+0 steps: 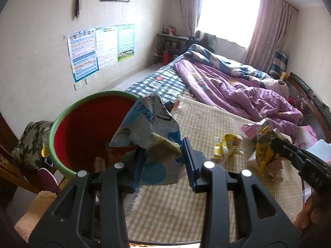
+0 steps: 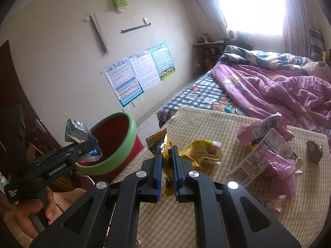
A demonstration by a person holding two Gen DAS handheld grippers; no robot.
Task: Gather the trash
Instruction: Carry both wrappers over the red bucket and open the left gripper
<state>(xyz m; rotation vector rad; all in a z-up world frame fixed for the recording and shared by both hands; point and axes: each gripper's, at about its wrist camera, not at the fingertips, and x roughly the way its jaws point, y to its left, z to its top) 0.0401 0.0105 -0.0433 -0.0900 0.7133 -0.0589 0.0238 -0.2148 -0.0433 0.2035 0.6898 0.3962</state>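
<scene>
Left gripper (image 1: 163,163) is clamped on a crumpled blue-and-silver wrapper (image 1: 144,128), held at the rim of the red bin with green rim (image 1: 62,119) beside the bed. Right gripper (image 2: 167,171) is clenched on a yellow wrapper (image 2: 165,157). A yellow packet (image 2: 206,148) and pink packaging (image 2: 266,144) lie on the checked mat (image 2: 206,196); a purple quilt (image 2: 269,86) is heaped beyond.

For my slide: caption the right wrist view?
Right claw grips yellow wrapper; left claw holds blue wrapper over bin.
</scene>
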